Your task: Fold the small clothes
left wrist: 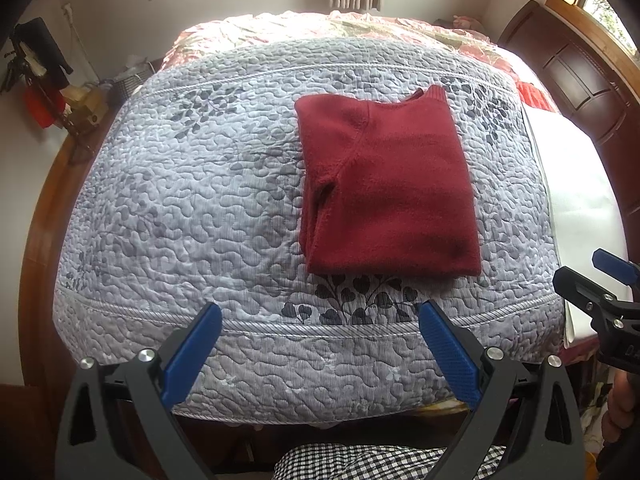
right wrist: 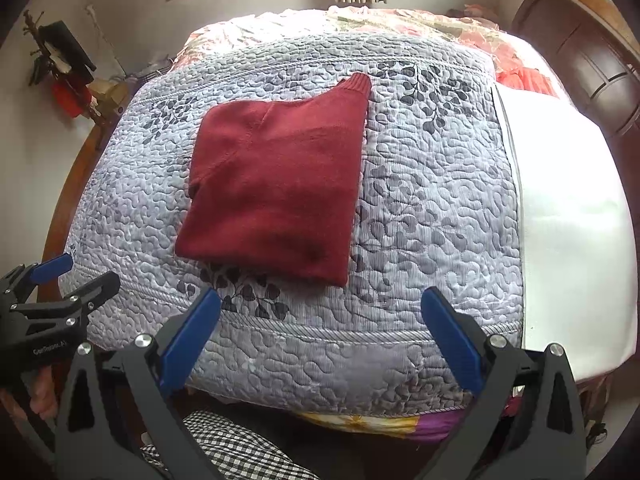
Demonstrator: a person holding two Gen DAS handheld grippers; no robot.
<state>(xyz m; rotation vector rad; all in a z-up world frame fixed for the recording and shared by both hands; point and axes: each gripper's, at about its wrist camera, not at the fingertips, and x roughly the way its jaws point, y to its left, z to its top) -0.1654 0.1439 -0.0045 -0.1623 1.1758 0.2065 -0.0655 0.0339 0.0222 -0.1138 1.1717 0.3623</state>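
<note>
**Folded sweater on the bed, both grippers drawn back**

A dark red knit sweater [left wrist: 384, 184] lies folded into a compact rectangle on the grey leaf-print quilt [left wrist: 192, 200], right of the quilt's centre and nearer its front edge than its far edge. One ribbed cuff [right wrist: 357, 84] juts out at the far right corner of the fold. The left gripper [left wrist: 320, 320] and the right gripper [right wrist: 320, 308] hover over the quilt's front edge, apart from the garment; each has its blue-padded jaws spread wide and holds nothing. A white sheet [right wrist: 568, 208] borders the quilt's right edge.

Judged from the neat stack, the folding of this piece appears complete or nearly so. A likely next move would be tucking in the protruding cuff, or moving the stack aside, which calls for gripping all layers together. Small lettering on the left gripper's body is too blurred to read with confidence.
</note>
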